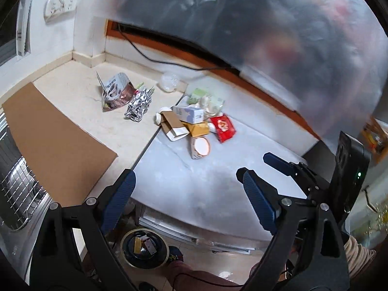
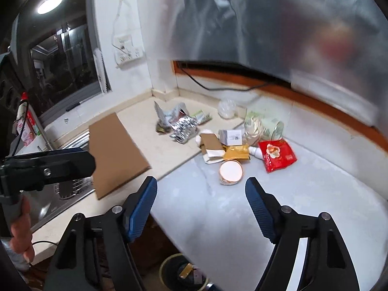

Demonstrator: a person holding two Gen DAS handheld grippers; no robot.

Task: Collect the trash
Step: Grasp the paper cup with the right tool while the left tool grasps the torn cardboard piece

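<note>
Trash lies piled on the counter: a red packet, a round paper cup, a yellow packet, a brown card sleeve, crumpled foil and a torn printed bag. My left gripper hangs open and empty, short of the pile. My right gripper is open too, nothing between its pads, just before the cup. On the floor below stands a round bin.
A brown cardboard sheet lies over the counter's left side by the steel sink. A blurred translucent plastic sheet fills the top right. A black cable runs along the back wall. A hand holds the left gripper.
</note>
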